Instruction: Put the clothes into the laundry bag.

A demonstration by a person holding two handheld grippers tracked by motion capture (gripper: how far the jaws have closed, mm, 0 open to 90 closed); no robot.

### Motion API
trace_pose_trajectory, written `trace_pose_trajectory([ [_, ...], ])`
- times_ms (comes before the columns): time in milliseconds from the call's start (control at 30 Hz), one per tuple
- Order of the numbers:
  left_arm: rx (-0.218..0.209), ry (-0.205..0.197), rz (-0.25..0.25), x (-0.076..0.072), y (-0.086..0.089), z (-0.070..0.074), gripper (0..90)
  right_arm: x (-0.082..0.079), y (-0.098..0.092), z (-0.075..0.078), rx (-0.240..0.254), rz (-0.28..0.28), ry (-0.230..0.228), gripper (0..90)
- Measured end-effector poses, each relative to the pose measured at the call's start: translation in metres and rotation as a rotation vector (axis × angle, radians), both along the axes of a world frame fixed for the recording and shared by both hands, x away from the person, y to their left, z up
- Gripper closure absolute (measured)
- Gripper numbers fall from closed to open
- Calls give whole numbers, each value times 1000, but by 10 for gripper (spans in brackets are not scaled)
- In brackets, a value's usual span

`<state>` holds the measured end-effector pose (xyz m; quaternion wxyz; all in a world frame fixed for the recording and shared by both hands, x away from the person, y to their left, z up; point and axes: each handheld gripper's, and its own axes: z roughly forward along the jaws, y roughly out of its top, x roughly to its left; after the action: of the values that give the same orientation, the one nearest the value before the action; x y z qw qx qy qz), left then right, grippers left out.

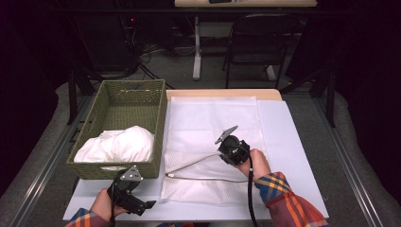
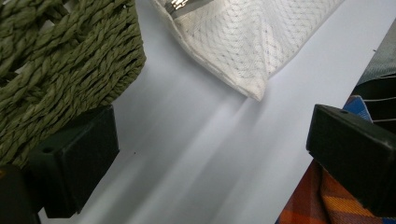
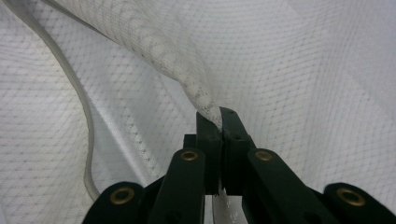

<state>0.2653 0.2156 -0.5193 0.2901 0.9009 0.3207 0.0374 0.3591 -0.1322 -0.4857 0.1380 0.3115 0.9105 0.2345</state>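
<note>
A white mesh laundry bag (image 1: 213, 142) lies flat on the white table, its zipper edge (image 1: 203, 178) running along the near side. My right gripper (image 1: 222, 151) is shut on the upper layer of the mesh bag (image 3: 154, 51), pinching a fold that rises off the lower layer. In the right gripper view the jaws meet on that fold. My left gripper (image 1: 144, 204) rests open at the table's near left edge, by the basket's front corner. Its pads (image 2: 74, 158) stand wide apart with only bare table between them; the bag's corner (image 2: 254, 88) lies beyond.
A green woven basket (image 1: 106, 170) holding white cloth (image 1: 118, 144) stands at the left, its wall (image 2: 60, 79) close to my left jaw. A person's plaid sleeves (image 1: 288, 198) come in from below. A chair (image 1: 257, 42) and table legs stand behind the table.
</note>
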Motion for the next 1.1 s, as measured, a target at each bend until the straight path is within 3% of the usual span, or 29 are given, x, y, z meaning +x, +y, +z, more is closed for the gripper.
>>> trace_pose_trajectory([
  [300, -1, 3, -6, 0, -1, 0, 21, -6, 1, 20, 28, -10, -61, 885],
  [1100, 2, 5, -17, 1, -4, -1, 22, -13, 2, 52, 77, -16, -146, 886],
])
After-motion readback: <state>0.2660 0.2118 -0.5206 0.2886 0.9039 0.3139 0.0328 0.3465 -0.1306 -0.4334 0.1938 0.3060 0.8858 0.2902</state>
